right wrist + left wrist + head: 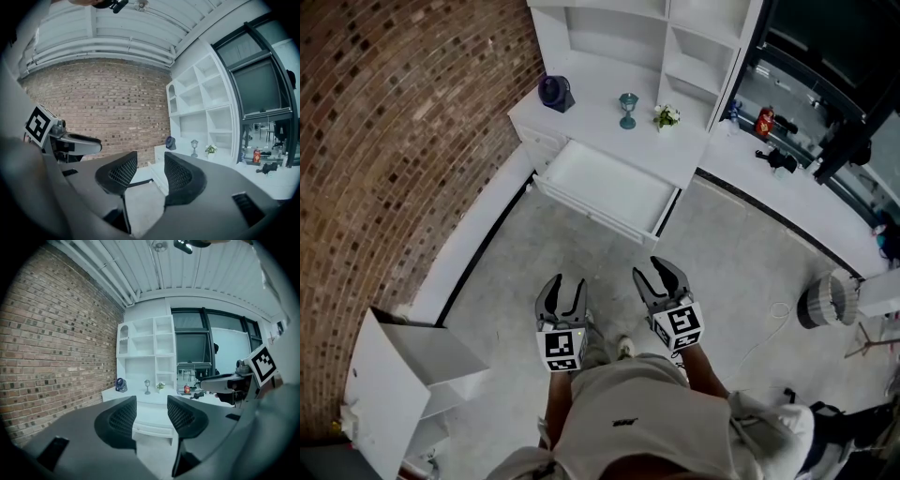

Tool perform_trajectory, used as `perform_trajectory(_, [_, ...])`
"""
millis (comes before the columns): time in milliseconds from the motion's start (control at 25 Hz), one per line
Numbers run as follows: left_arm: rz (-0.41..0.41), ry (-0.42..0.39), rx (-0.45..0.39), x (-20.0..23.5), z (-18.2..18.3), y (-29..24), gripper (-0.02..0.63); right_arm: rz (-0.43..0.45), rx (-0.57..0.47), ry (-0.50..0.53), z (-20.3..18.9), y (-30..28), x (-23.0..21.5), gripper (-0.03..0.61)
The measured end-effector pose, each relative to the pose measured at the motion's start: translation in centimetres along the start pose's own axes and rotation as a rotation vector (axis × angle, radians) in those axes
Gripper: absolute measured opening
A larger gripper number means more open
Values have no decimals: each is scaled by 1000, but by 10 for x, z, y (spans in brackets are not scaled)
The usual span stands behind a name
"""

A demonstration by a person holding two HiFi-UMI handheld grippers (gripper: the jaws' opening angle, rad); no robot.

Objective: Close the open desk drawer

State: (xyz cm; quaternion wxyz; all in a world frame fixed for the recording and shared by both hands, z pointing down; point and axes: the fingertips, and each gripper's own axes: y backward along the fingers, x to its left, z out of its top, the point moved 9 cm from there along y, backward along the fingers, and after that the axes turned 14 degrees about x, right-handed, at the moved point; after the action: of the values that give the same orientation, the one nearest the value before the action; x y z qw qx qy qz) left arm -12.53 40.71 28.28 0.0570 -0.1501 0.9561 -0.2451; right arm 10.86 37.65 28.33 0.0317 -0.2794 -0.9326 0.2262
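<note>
The white desk stands against the shelf unit, and its drawer is pulled out wide and looks empty. Both grippers hang over the grey floor, well short of the drawer front. My left gripper is open with nothing between its jaws, and my right gripper beside it is open and empty too. In the left gripper view the drawer shows far off through the gap of the left gripper. The right gripper view shows the drawer from its left side, past the right gripper.
On the desk top stand a blue fan, a small lantern and a potted plant. A brick wall runs along the left. A white open box sits at lower left and a round heater at the right.
</note>
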Motion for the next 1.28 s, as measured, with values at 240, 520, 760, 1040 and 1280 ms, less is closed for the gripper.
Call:
perform_trajectory(240, [-39,8,-6,35,8,-37,218,-39,5,-10,14,-39,-4,184])
perform_trajectory(520, [-75,0,-18,95,29,-79,218,-93,7,-31,40,-95,1,184])
perform_trajectory(760, [-111,-20,-40,148,43,-111,218,-150,12,-38,62,-141,13,184])
perform_trajectory(1040, [-155,-37,-62,197,55,-143,218,-205,26,-46,78,-182,26,184])
perform_trajectory(1280, [-185,-32,-56,221,61,-167,218,-228,51,-51,86,-209,29,184])
